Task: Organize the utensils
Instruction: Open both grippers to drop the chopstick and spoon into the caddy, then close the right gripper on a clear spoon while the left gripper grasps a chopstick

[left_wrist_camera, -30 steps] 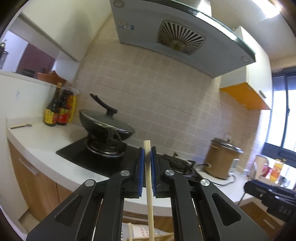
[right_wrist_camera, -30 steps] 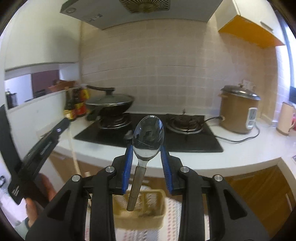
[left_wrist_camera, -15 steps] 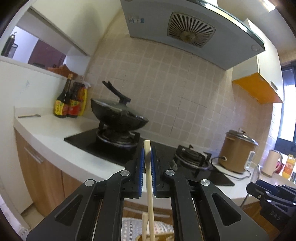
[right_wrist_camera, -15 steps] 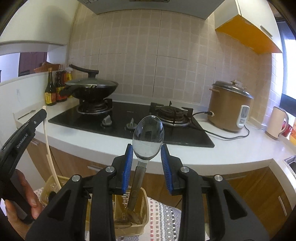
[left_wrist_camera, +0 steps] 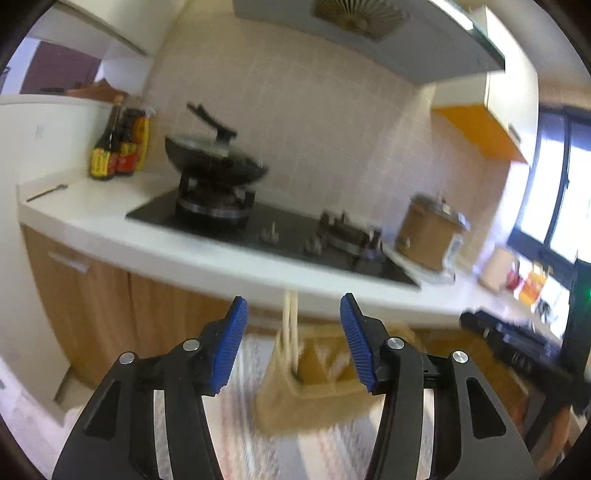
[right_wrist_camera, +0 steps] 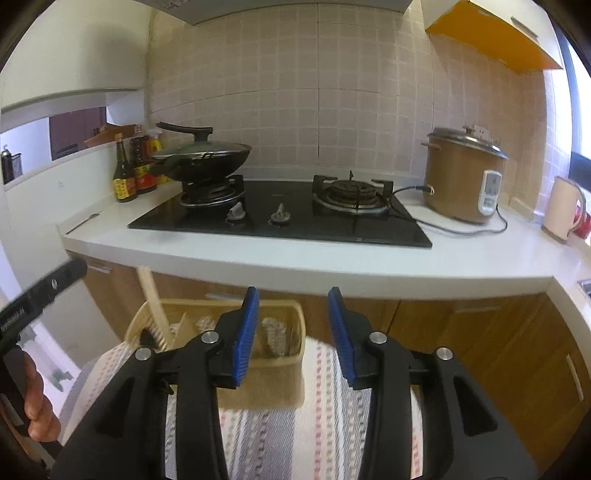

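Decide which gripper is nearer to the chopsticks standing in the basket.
Left. The left gripper, jaws opening, frames the chopsticks. The right gripper, also opening, faces the basket's other end, chopsticks off to its left.

Motion blur smears the yellow basket (left_wrist_camera: 314, 391) and chopsticks (left_wrist_camera: 290, 328) in the left wrist view; the basket's contents stay unreadable in both views

A home kitchen is shown. A black gas hob (right_wrist_camera: 280, 218) is set into a white counter (right_wrist_camera: 295, 262), with a lidded wok (right_wrist_camera: 201, 158) placed on its left burner. Sauce bottles (right_wrist_camera: 133, 173) are stood left of the hob, and a brown rice cooker (right_wrist_camera: 463, 177) is plugged in to its right. A tiled wall (right_wrist_camera: 317, 92) is seen behind the hob, a hood (left_wrist_camera: 369, 33) above it, and wooden cabinets (right_wrist_camera: 480, 332) below.
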